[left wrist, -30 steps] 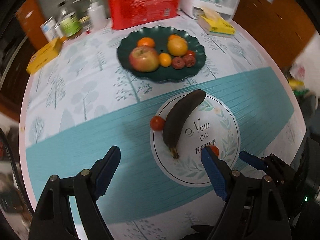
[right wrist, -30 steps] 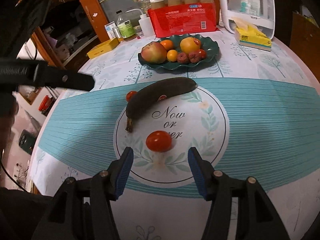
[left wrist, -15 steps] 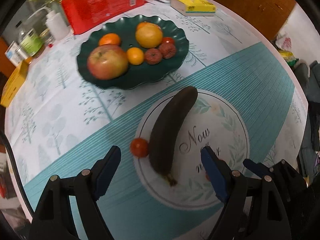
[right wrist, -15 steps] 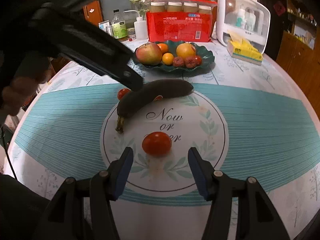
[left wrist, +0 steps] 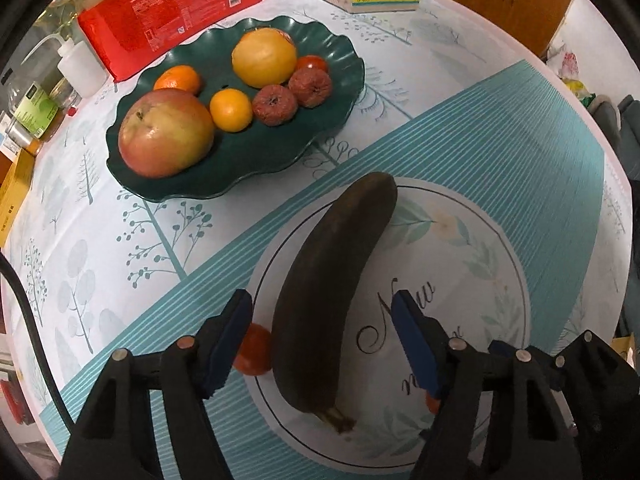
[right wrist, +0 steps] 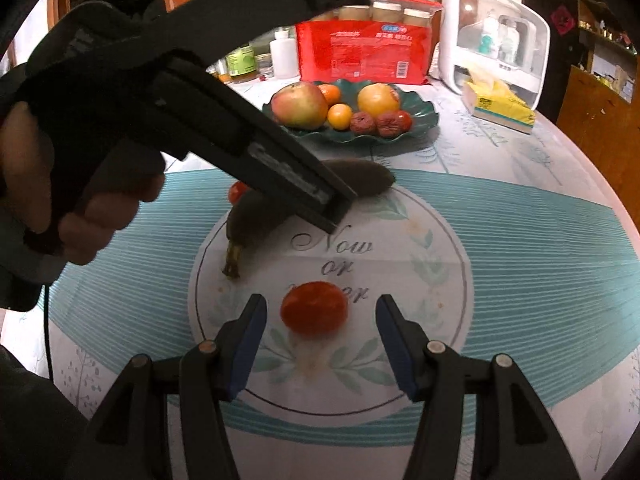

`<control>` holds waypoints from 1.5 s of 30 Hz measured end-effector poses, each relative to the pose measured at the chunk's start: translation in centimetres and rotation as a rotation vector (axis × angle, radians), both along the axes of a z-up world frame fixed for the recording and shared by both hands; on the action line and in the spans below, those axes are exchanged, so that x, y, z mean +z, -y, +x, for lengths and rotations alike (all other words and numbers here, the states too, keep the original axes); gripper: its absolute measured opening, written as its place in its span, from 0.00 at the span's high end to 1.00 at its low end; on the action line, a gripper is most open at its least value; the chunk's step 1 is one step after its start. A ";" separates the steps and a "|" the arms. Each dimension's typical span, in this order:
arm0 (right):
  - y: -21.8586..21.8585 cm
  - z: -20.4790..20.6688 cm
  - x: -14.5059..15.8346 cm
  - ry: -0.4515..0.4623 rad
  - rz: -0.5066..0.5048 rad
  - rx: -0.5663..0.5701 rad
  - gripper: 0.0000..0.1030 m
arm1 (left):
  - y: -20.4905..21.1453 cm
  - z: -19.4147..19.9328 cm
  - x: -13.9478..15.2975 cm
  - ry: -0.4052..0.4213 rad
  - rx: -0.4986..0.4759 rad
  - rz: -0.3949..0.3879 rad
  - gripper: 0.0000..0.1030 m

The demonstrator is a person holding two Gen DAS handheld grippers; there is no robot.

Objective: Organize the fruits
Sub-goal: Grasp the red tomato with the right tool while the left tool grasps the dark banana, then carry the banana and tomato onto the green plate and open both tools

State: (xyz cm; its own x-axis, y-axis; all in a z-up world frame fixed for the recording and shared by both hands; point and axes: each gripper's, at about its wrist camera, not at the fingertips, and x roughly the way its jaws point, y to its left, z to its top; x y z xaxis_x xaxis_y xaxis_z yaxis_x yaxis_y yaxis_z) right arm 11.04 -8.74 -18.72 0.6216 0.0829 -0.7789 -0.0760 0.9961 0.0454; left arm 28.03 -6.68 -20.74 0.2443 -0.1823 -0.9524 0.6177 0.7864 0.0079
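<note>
A round table (left wrist: 520, 168) with a teal-banded cloth carries a green fruit plate (left wrist: 344, 92) toward its far edge. At the centre medallion, the left gripper (left wrist: 322, 320) straddles a blackened banana (left wrist: 332, 280), its jaws just narrowed but not touching. The right gripper (right wrist: 318, 322) stands part-open around a tomato (right wrist: 313, 308) nearer the front edge, untouched.

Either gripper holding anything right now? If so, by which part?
Nothing held. Left gripper, jaws just closing, straddles the banana without contact; right gripper brackets the tomato, open.
</note>
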 end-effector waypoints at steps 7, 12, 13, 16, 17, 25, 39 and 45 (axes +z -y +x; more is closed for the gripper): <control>-0.3 0.7 -0.7 -0.036 0.024 0.021 0.56 | 0.1 0.1 -1.1 0.026 -0.004 0.008 0.42; -0.2 1.0 -0.8 -0.046 0.022 0.013 0.62 | 0.2 0.2 -1.5 0.029 -0.017 -0.017 0.48; -0.2 1.0 -0.8 -0.047 0.021 0.010 0.63 | 0.1 0.3 -1.6 0.027 -0.016 -0.027 0.49; 0.0 1.3 -0.8 -0.060 0.028 0.006 0.64 | -0.1 0.4 -1.7 0.034 -0.020 -0.047 0.53; 0.0 1.4 -0.8 -0.064 0.031 0.005 0.64 | -0.3 0.4 -1.6 0.036 -0.022 -0.050 0.56; 0.6 1.9 -0.7 -0.086 0.068 -0.028 0.64 | -0.7 -0.3 -1.5 0.061 -0.049 -0.070 0.66; 2.9 2.1 0.8 -0.058 0.107 -0.072 0.64 | -3.2 -0.2 -0.2 0.079 0.056 -0.178 0.68; 4.1 3.4 1.7 -0.040 0.104 -0.046 0.64 | -5.1 0.4 2.0 0.132 0.158 -0.229 0.68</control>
